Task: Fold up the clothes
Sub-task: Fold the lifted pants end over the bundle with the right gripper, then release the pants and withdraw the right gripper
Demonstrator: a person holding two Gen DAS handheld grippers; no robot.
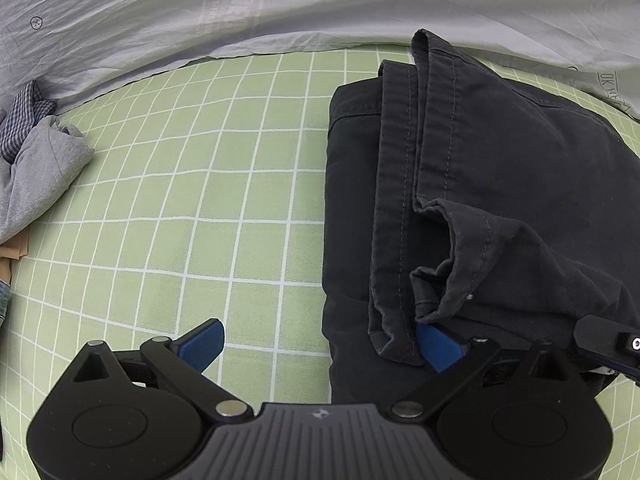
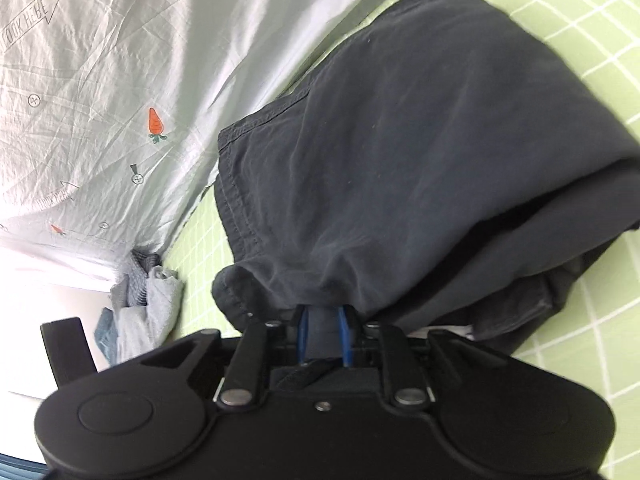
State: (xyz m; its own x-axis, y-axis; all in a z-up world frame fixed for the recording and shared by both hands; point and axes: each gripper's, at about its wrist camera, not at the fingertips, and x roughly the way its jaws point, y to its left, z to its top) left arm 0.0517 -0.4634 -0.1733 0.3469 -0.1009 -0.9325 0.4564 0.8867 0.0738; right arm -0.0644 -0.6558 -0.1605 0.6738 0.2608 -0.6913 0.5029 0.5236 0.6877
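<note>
- Black linkage arms and blue pads of the left gripper [image 1: 320, 344] fill the bottom of the left wrist view, with the jaws spread wide apart.
- Its left pad [image 1: 202, 346] hangs over bare sheet, while the other blue pad is partly tucked under the near hem of the dark trousers [image 1: 480, 168]; nothing is pinched between them.
- Those dark trousers lie folded on the green checked bedsheet [image 1: 200, 184], to the right of the left gripper's centre, with stitched leg seams running away from the camera and a cuff opening facing it.
- At the right edge of that view, a black piece of the other tool juts in over the trousers.
- Seen from the right wrist, the right gripper [image 2: 325, 334] has its two blue pads close together, with a fold of the trousers' dark cloth clamped between them.
- From there the trouser fabric bulges up and away, its stitched hem off to the left.
- Behind the trousers lies a pale grey quilt [image 1: 320, 8] printed with small carrots, arrows and crossed circles.
- Well apart on the left of the sheet sits a heap of other clothes [image 1: 36, 168], light grey cloth with a blue checked piece.
</note>
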